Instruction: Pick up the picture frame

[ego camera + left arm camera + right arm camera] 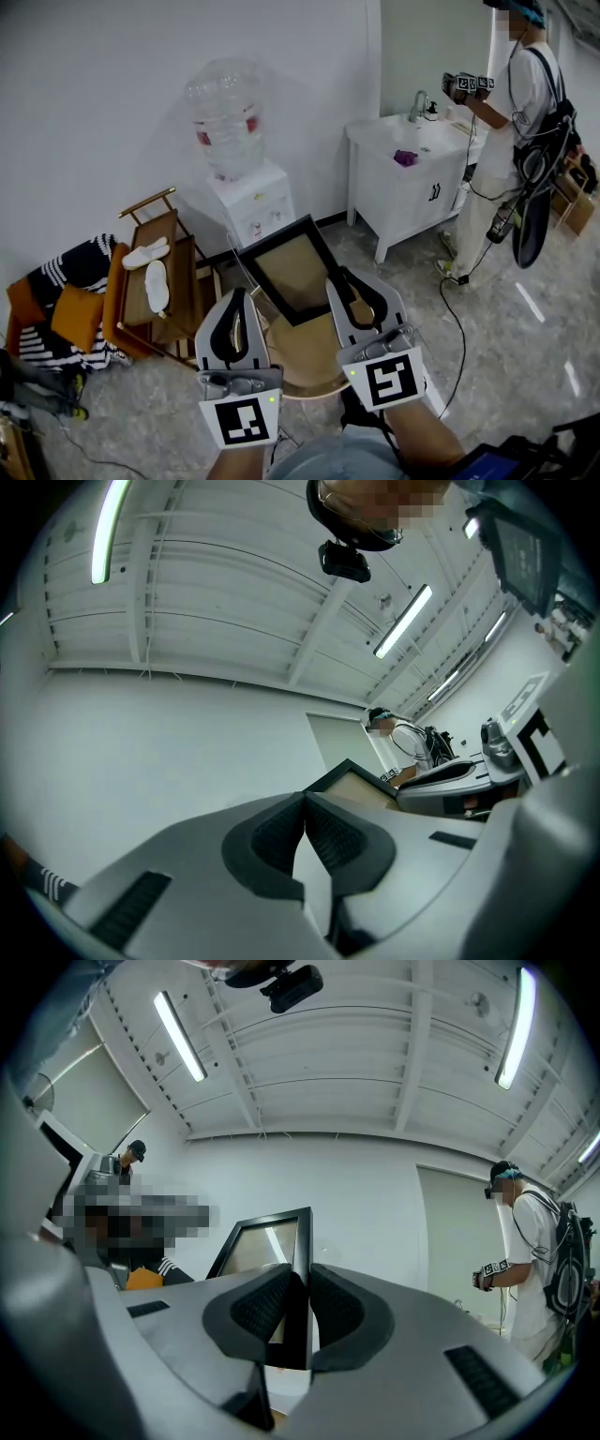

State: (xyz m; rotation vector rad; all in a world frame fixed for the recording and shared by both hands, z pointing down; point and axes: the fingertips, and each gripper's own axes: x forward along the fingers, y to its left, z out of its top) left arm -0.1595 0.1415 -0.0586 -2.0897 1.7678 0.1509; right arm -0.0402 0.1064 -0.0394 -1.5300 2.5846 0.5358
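Observation:
I hold a black picture frame [291,267] with a tan inside, tilted and lifted above a round wooden table [305,366]. My right gripper [342,278] is shut on the frame's right edge; the right gripper view shows the black edge of the frame [272,1237] clamped between the pads of that gripper [300,1283]. My left gripper [240,296] sits at the frame's lower left side. In the left gripper view the left gripper [305,803] has its pads touching with nothing seen between them, and the frame's corner [352,778] shows just beyond them to the right.
A white water dispenser [246,202] stands by the wall behind the frame. A wooden chair [155,281] with white slippers is at the left, beside striped cushions [66,309]. A white sink cabinet [403,183] and a person [511,131] are at the right.

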